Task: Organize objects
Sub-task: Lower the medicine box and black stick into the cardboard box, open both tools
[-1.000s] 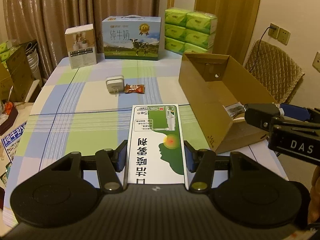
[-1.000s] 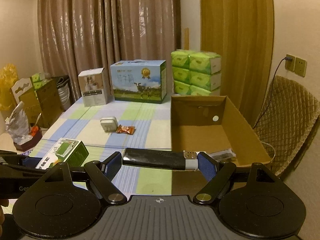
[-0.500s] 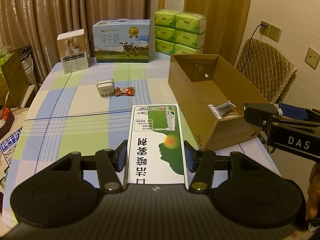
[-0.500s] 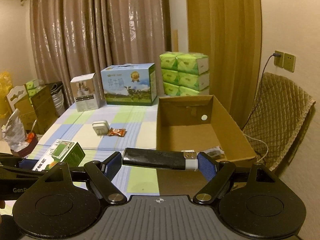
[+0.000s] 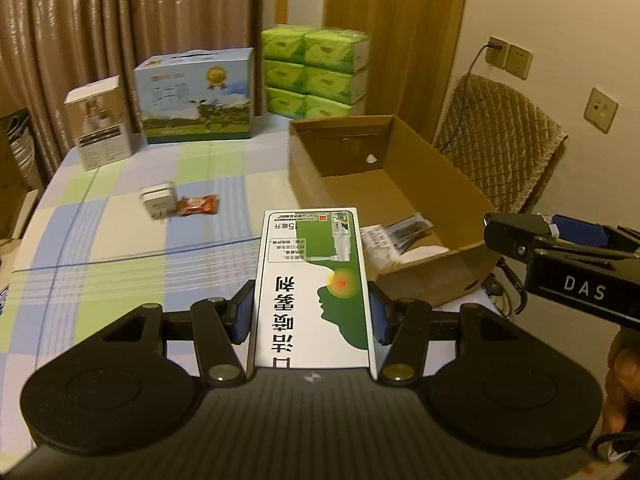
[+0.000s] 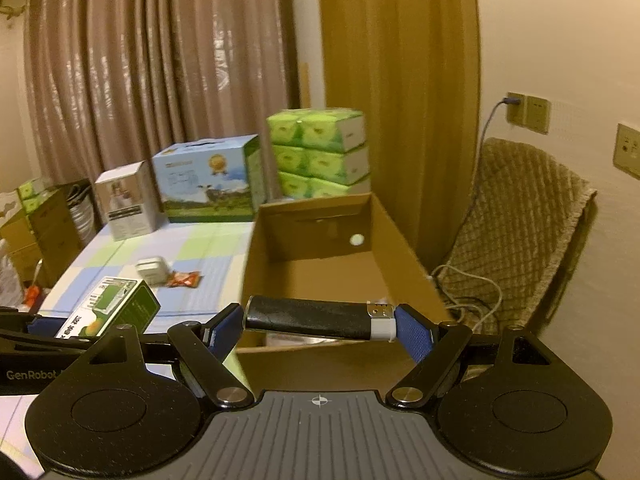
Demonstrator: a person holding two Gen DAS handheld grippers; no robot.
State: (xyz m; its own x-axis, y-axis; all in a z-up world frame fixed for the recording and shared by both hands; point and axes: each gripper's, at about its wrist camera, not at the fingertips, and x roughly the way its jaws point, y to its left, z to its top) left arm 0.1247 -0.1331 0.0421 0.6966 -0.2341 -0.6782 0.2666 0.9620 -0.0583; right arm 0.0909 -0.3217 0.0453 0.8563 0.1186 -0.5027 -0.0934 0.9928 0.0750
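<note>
Both your wrist cameras look forward from above the surface (image 5: pixel 120 232), sharing the cardboard box (image 5: pixel 400 184) (image 6: pixel 320 240) close ahead.

The cardboard box (image 6: pixel 400 248) stood open-topped at twelve o'clock, floor mostly bare; tissue packs (image 6: pixel 320 152) walled off behind it

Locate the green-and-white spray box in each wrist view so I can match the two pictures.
Left wrist: the green-and-white spray box fills the lower centre, clamped in the left claw.
Right wrist: same box at lower left, tilted, beside the table edge.
Shared landmark: the open cardboard box on the table's right side.
</note>
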